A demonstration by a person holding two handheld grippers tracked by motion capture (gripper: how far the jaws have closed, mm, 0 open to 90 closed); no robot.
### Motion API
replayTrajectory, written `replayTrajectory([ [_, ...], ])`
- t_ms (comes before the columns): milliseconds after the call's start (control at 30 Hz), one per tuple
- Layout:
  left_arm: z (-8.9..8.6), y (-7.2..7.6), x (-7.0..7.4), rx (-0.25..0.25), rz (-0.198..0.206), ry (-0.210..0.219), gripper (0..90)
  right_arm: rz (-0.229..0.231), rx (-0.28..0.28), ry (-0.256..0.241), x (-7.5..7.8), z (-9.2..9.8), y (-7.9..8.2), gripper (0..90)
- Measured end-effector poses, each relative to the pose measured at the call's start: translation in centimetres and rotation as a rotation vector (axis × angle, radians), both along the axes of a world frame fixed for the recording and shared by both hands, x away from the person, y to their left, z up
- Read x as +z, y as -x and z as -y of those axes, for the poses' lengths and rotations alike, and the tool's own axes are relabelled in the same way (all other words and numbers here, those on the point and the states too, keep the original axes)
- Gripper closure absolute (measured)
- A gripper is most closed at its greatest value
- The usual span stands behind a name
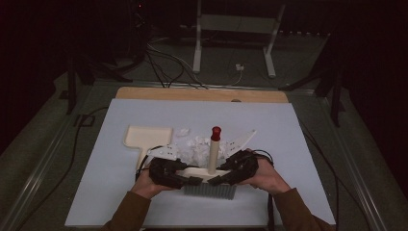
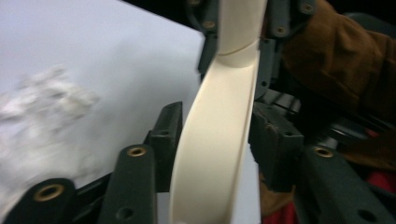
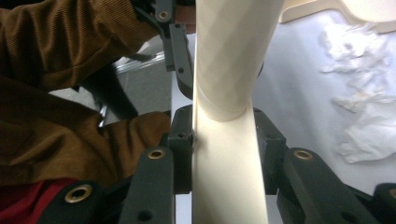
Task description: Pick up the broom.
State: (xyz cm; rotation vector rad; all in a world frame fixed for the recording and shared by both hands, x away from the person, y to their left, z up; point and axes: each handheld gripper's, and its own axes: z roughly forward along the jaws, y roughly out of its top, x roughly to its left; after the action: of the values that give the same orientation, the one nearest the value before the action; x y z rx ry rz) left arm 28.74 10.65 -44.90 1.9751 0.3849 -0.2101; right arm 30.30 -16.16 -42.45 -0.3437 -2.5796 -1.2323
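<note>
Cream brush (image 1: 210, 174) is clamped at both ends by left claw (image 1: 195, 181) and right claw (image 1: 215, 180); paper scraps (image 1: 198, 147) remain unswept beside dustpan (image 1: 146, 136).

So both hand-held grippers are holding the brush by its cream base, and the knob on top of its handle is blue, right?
Almost. Both the left hand-held gripper and the right hand-held gripper do clamp the brush by its cream base, but the knob on top of its handle is red, not blue. The high view shows it.
</note>
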Motion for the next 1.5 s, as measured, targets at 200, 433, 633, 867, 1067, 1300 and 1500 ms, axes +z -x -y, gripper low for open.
replayTrajectory([
  [200, -2.3, 0.0, 0.2, 0.127, -0.014, 0.016, 51.5, 0.002, -0.054, 0.009, -0.2, 1.0, -0.1, 67.6],
  [433, -5.8, 1.2, 0.2, 0.354, 0.032, -0.027, 16.3, 0.004, -0.131, -0.029, -0.1, 2.1, -0.5, 67.5],
  [633, -7.6, 1.9, -0.2, 0.461, 0.058, -0.059, 0.4, 0.017, -0.192, -0.059, 0.3, 2.0, -0.8, 67.5],
  [867, -10.0, 2.7, -0.6, 0.674, 0.128, 0.024, 0.4, -0.006, -0.236, -0.076, 0.4, 1.5, -1.3, 67.5],
  [1067, -11.6, 3.2, -0.8, 0.815, 0.175, 0.030, 0.5, -0.011, -0.285, -0.122, 0.7, 1.5, -1.8, 67.5],
  [1300, -12.2, 3.9, -1.5, 0.853, 0.152, 0.010, 1.2, -0.002, -0.335, -0.145, 0.7, 1.0, -2.1, 67.5],
  [1500, -12.4, 4.3, -2.3, 0.924, 0.164, -0.018, 0.5, 0.010, -0.412, -0.139, 0.7, 0.2, -2.2, 67.5],
])
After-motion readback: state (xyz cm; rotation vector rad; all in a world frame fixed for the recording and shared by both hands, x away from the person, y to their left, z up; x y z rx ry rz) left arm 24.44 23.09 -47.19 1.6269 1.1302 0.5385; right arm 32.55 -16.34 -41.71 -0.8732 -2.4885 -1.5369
